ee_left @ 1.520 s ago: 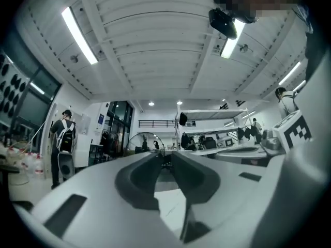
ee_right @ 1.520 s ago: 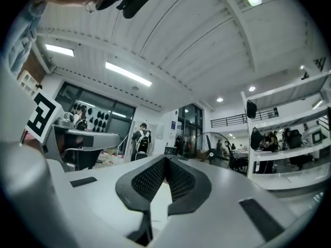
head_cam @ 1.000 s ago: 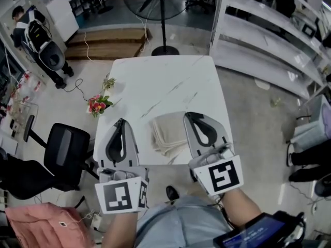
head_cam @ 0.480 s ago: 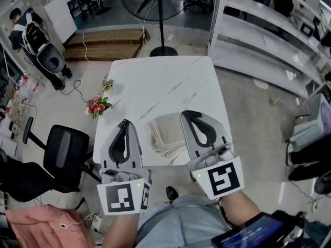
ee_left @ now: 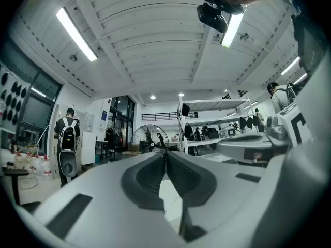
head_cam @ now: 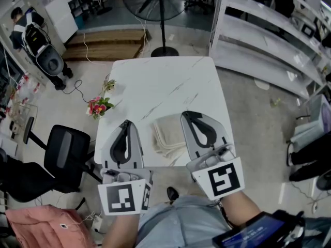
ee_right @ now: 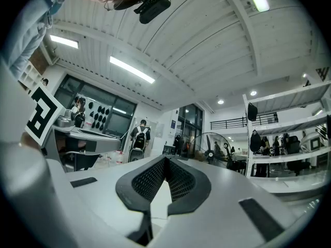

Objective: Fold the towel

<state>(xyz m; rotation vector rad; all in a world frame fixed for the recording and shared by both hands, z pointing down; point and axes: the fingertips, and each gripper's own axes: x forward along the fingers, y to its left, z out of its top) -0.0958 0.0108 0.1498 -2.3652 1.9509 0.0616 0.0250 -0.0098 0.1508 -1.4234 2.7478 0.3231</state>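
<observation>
Left gripper (head_cam: pixel 124 124) and right gripper (head_cam: pixel 187 115) both have their jaws together and hold nothing. Between them, the towel (head_cam: pixel 168 133) lies bunched near the table's (head_cam: pixel 160 81) near edge. It looks soft, light and limp, best pinched at a corner. The right gripper hides its right edge, and its layers are unclear.

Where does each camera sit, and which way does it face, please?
Head view: on the person's head, looking down at the table and towel; both forearms show.
Left gripper view: on the left gripper, looking level along its shut jaws, across the room.
Right gripper view: on the right gripper, likewise, jaws shut.
Shared: all three show the standing fan.
</observation>
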